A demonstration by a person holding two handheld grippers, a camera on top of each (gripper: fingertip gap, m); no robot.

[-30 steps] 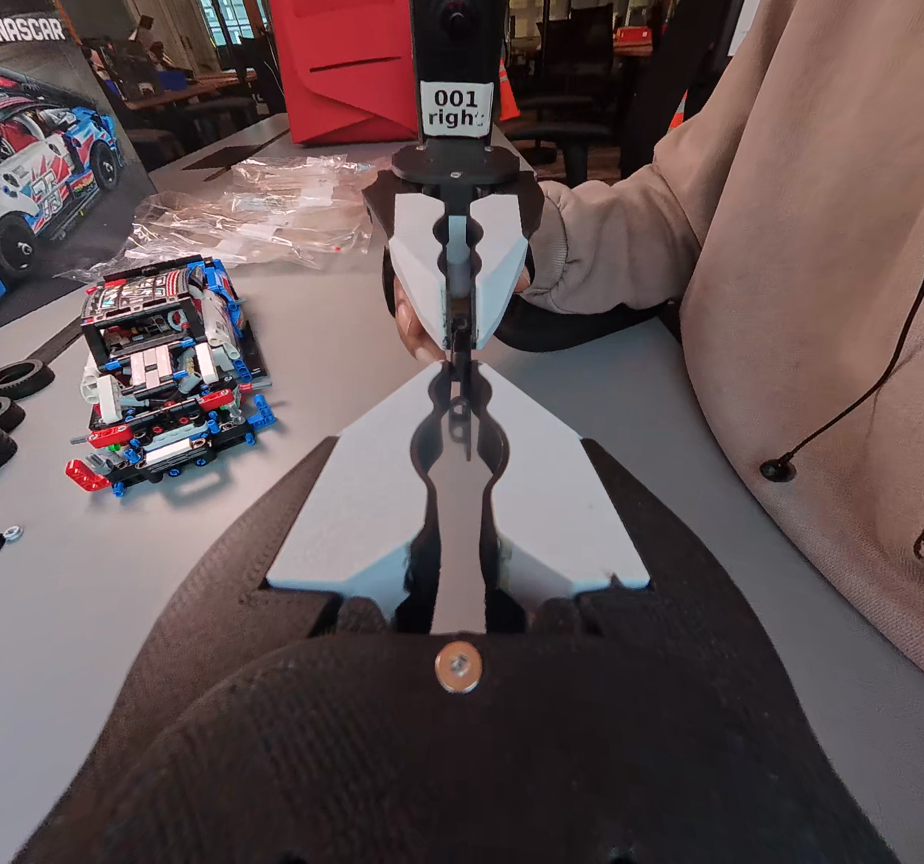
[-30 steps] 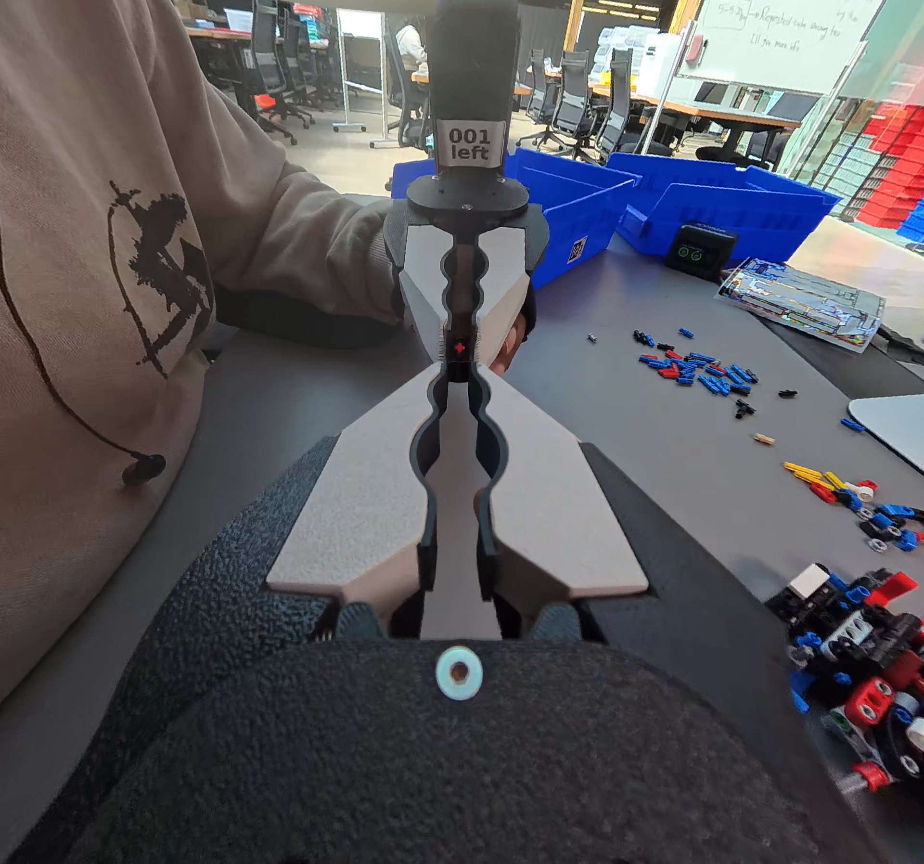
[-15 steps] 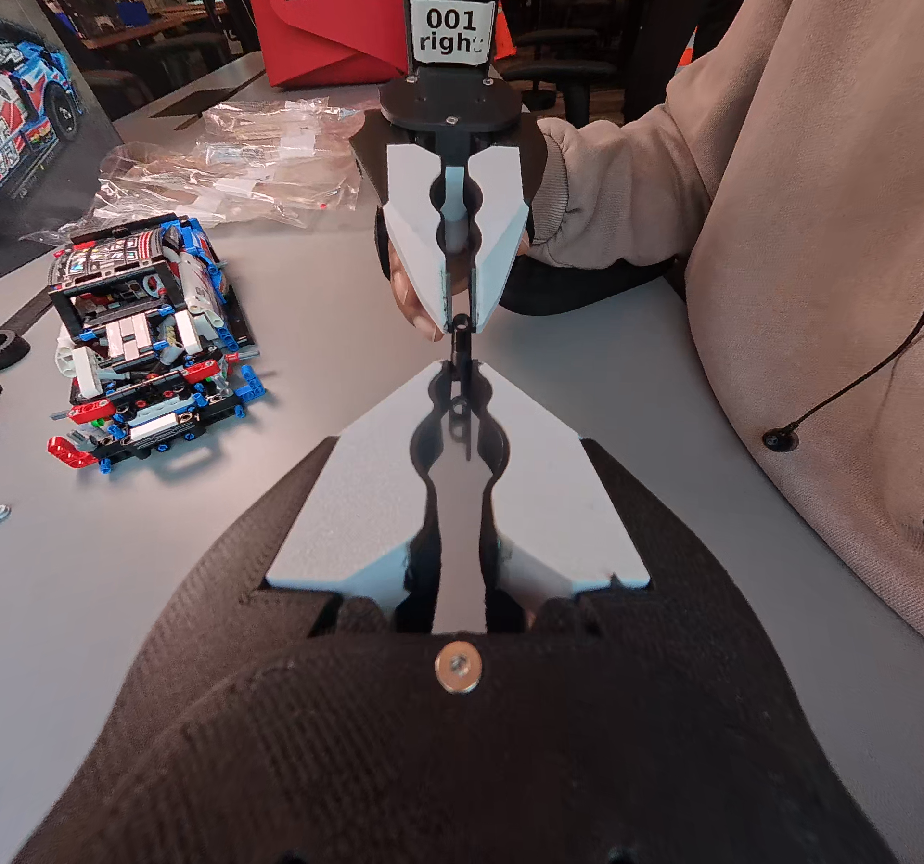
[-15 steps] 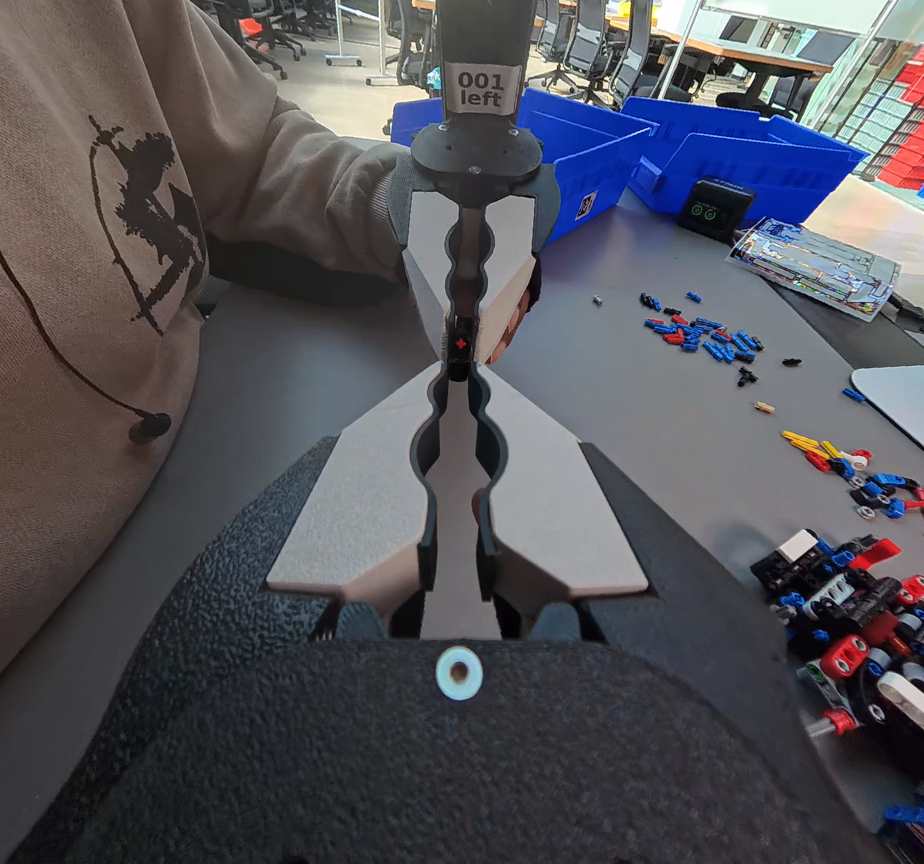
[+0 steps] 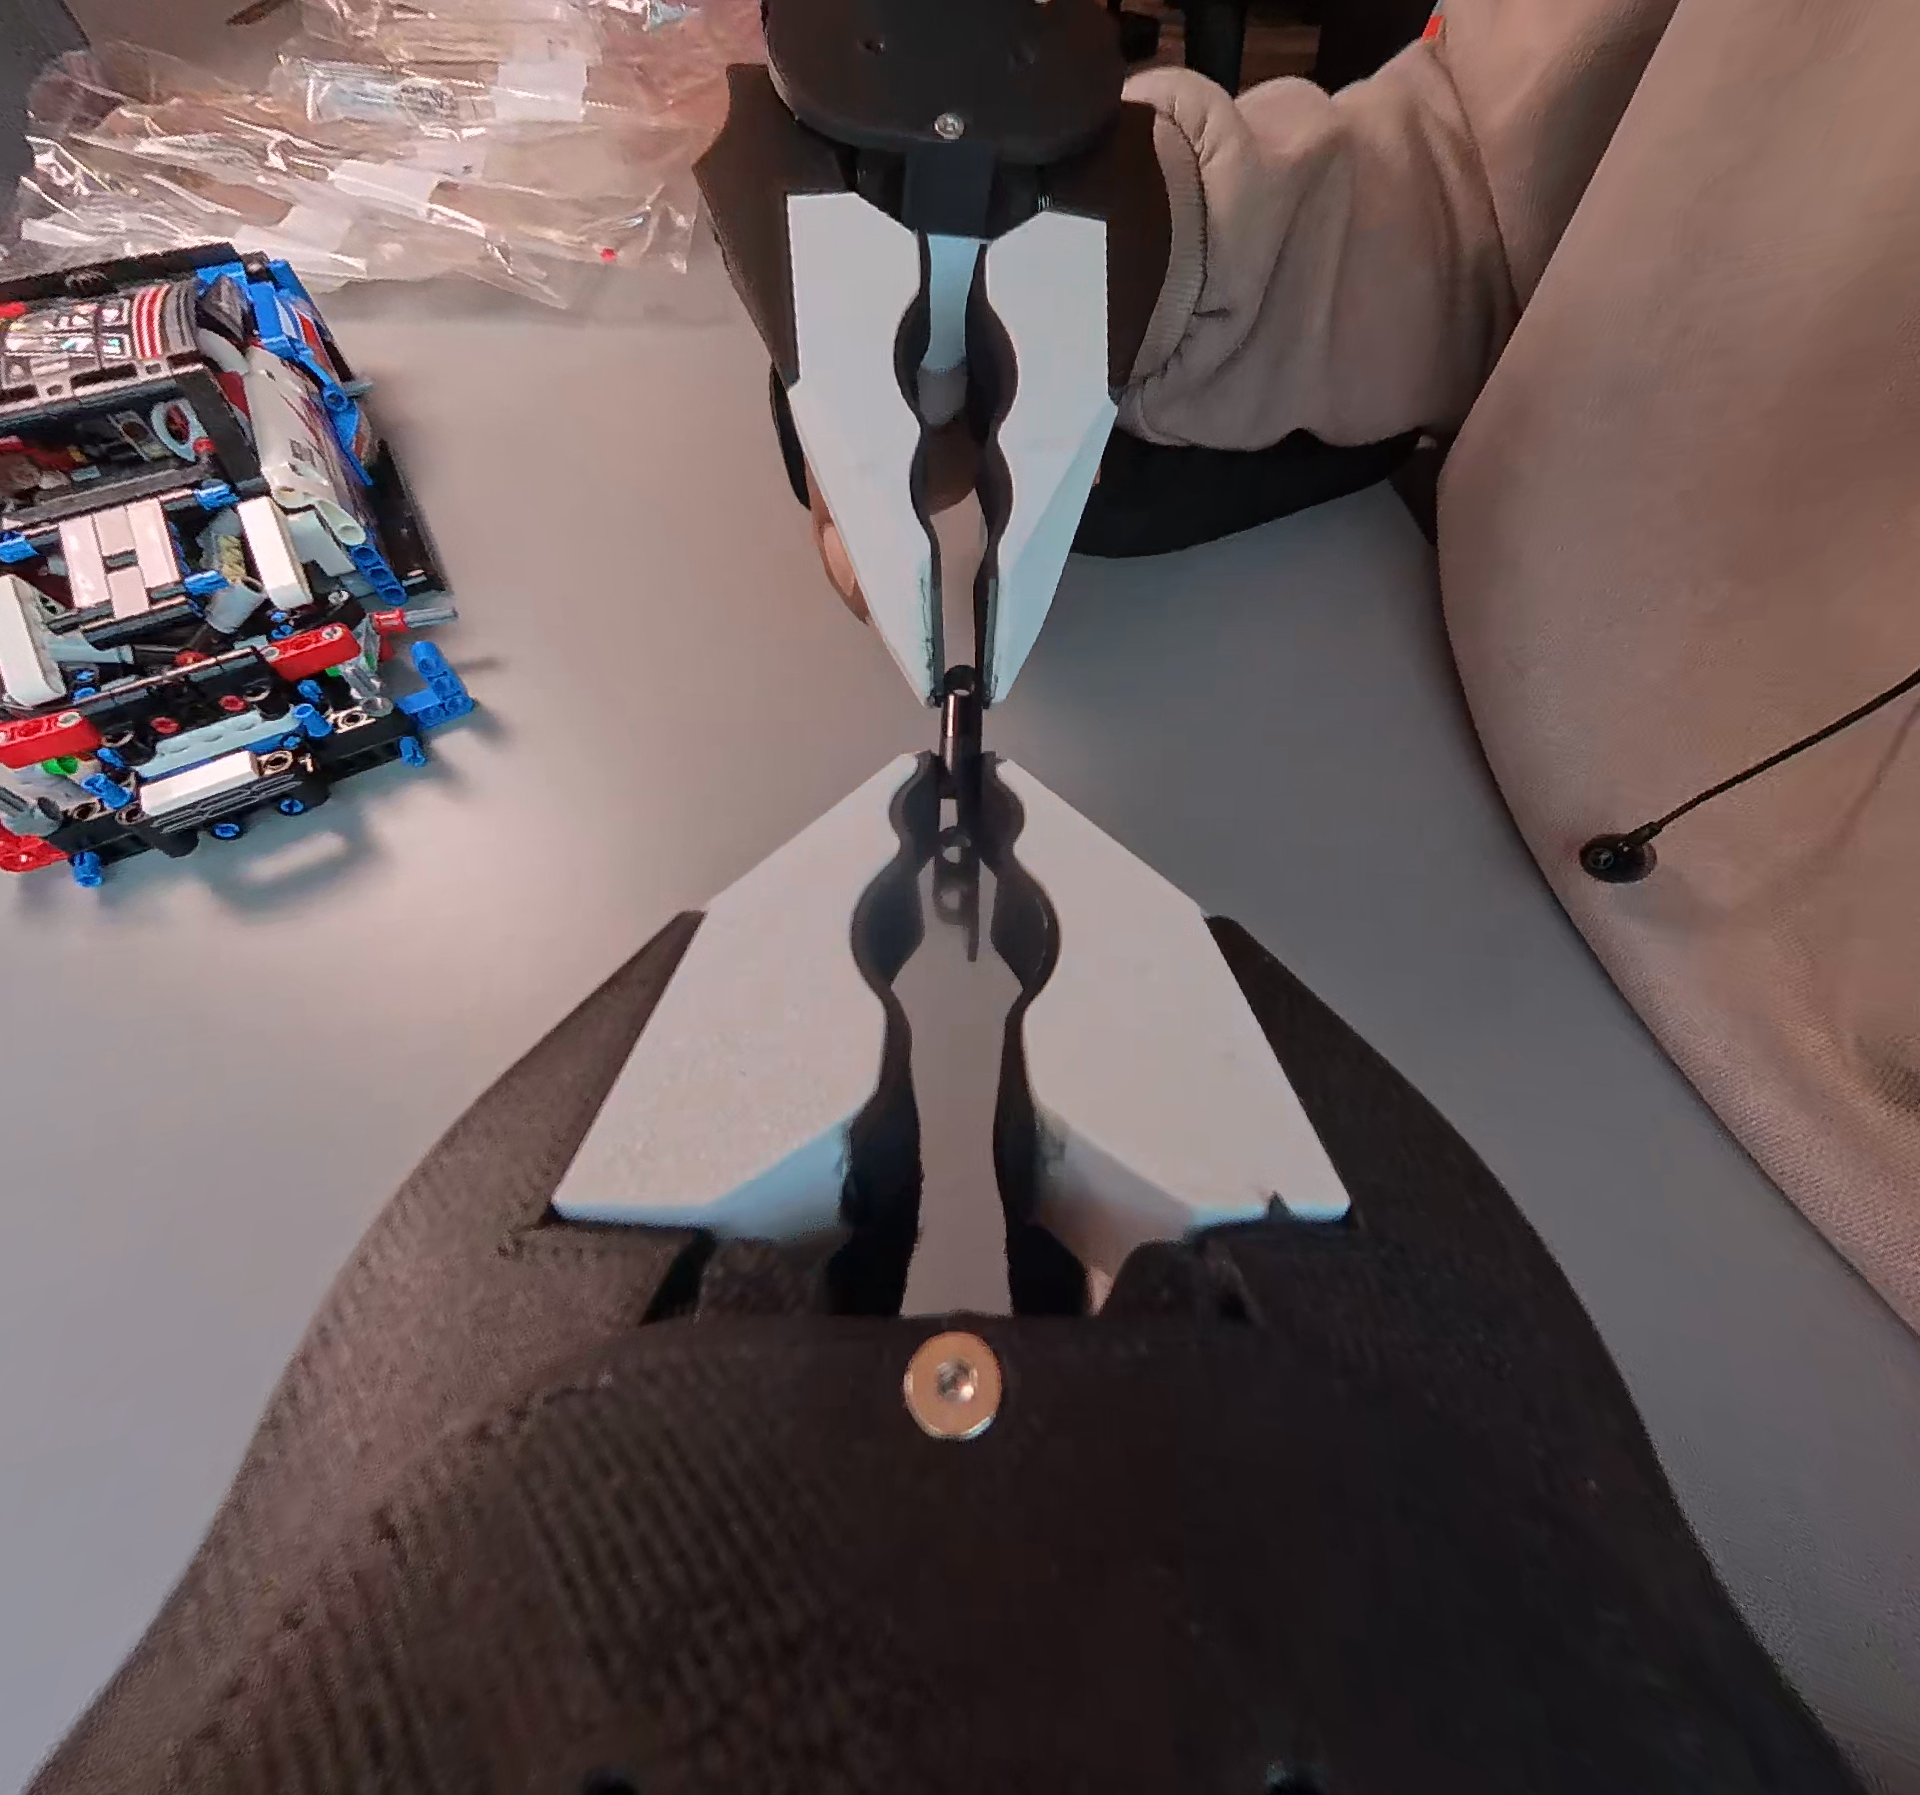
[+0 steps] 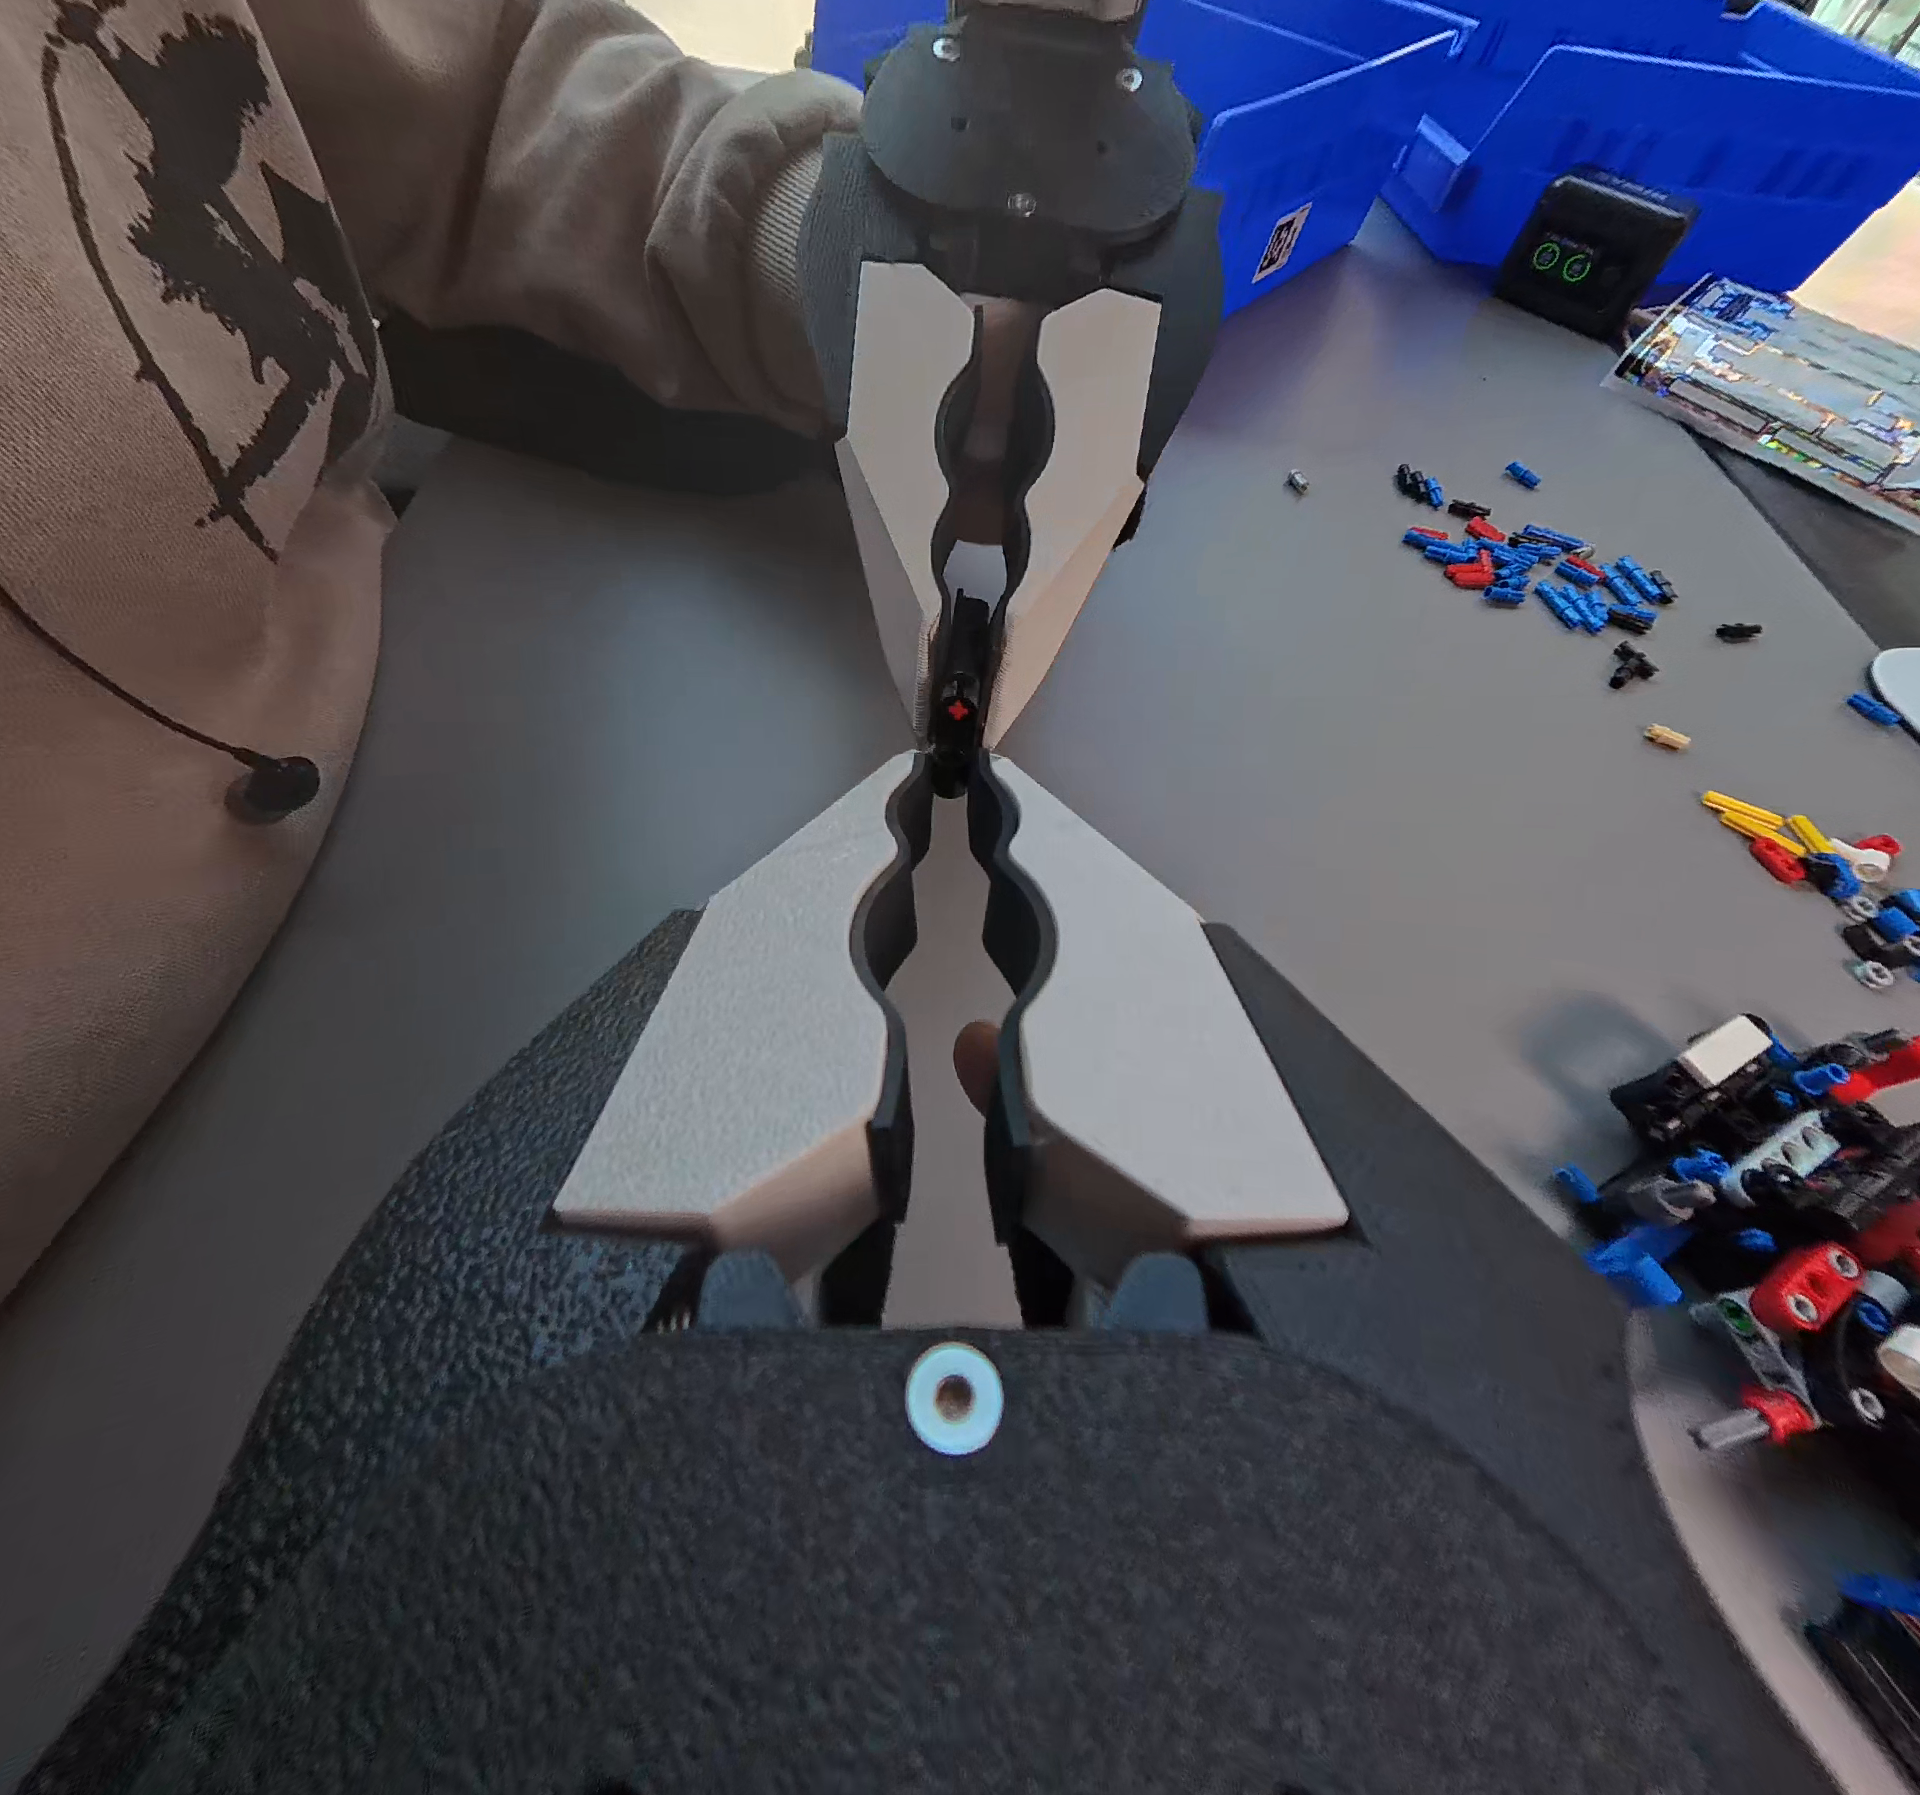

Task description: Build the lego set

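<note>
A thin black lego piece (image 5: 958,810) with a red cross-shaped axle end (image 6: 958,708) is held tip to tip between my two grippers, above the grey table. My left gripper (image 5: 956,760) is shut on it; the piece runs back between its fingers. My right gripper (image 6: 951,763) faces it and is shut on the piece's other end. In the left wrist view the right gripper (image 5: 961,696) points toward me; in the right wrist view the left gripper (image 6: 956,722) does the same. The part-built blue, black and red lego car (image 5: 187,550) lies on the table, also in the right wrist view (image 6: 1787,1174).
A pile of blue, black and red pins (image 6: 1538,571) and some yellow and red parts (image 6: 1808,852) lie on the table (image 6: 1299,810). Blue bins (image 6: 1558,114), a black device (image 6: 1590,249) and a booklet (image 6: 1787,395) stand behind. Clear plastic bags (image 5: 364,104) lie beyond the car. A person's beige sleeve (image 5: 1299,270) is close by. My left and right fingertips are right by each other.
Both grippers have tilted down toward the table and drawn closer together. They stay tip to tip on the black piece. The car and loose parts have not moved.
</note>
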